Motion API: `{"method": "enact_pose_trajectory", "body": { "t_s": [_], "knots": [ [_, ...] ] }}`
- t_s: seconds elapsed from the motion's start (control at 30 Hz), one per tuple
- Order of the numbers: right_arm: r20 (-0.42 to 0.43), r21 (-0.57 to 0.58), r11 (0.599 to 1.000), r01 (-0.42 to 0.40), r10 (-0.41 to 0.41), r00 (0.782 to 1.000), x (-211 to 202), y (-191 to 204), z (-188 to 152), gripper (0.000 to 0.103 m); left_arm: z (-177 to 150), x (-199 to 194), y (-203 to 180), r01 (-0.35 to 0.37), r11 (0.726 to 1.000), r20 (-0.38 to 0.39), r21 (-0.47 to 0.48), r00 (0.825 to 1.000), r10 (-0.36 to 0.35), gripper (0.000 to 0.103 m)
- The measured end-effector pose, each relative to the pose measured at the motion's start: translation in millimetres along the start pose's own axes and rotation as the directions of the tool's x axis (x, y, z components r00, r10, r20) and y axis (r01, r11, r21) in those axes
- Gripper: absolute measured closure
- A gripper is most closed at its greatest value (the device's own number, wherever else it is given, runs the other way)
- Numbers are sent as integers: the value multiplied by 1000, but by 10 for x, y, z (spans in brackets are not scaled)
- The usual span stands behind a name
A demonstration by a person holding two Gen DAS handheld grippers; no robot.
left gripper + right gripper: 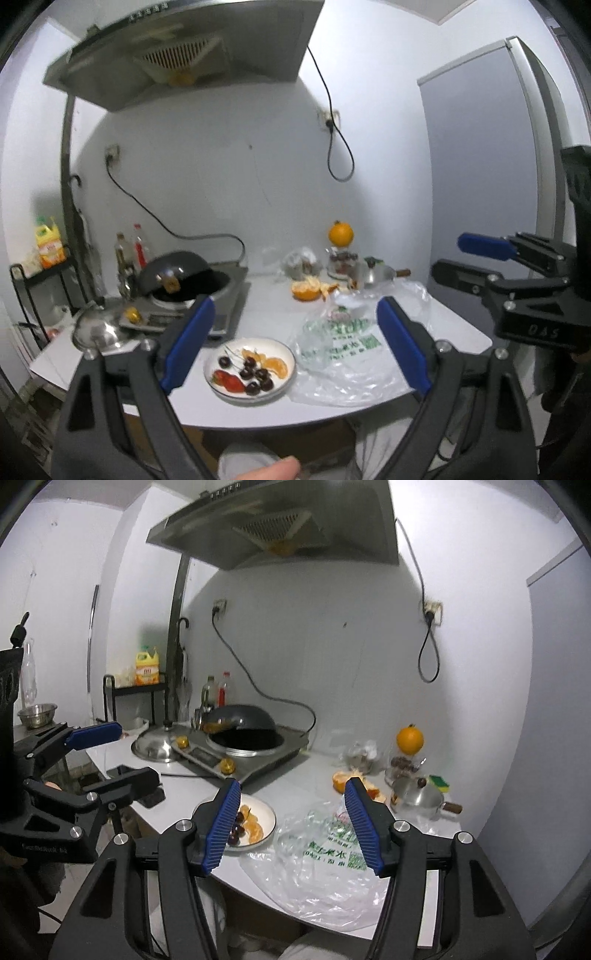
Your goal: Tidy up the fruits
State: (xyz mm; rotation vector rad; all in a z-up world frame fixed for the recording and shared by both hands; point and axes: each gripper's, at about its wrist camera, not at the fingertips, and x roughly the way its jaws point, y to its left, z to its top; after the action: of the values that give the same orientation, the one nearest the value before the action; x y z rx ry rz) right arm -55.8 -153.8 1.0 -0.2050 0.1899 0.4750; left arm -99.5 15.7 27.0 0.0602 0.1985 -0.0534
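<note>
A white plate (291, 354) near the counter's front edge holds dark cherries (255, 374), a strawberry (229, 381) and orange segments (277, 366). In the right wrist view the same plate (271, 814) is partly hidden behind a finger. A peeled orange (306, 290) lies further back, and a whole orange (340, 233) sits on top of a jar. My left gripper (295, 302) hangs open above the front edge, with nothing between its pads. My right gripper (292, 782) is open and empty too, off to the right (448, 258) of the left one.
A crumpled clear plastic bag (351, 354) lies right of the plate. An induction cooker with a tilted wok (177, 275) and a steel lid (98, 330) fill the left side. A small steel pot (376, 273) stands at the back, a grey fridge (480, 166) on the right.
</note>
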Motion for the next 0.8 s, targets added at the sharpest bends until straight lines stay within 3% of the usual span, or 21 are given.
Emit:
{"method": "enact_pose_trajectory", "body": {
  "t_s": [0.1,0.27,0.4,0.5,0.8],
  "knots": [
    [23,15,999,38,-39,999,-145,-36,63,31,83,-152,-9,-21,1000,33,1,999,21,12],
    [71,61,994,86,-90,993,-370,-163,140,25,257,-322,-4,-61,998,90,-22,994,63,12],
    [103,78,991,107,-115,988,-495,-227,165,25,341,-425,11,-112,992,133,-54,984,119,1],
    [121,83,988,128,-137,983,-549,-275,194,25,404,-512,66,-137,987,169,-86,974,150,1],
    [149,109,982,157,-173,974,-584,-388,237,25,519,-550,103,-126,987,195,-104,970,144,1]
  ]
}}
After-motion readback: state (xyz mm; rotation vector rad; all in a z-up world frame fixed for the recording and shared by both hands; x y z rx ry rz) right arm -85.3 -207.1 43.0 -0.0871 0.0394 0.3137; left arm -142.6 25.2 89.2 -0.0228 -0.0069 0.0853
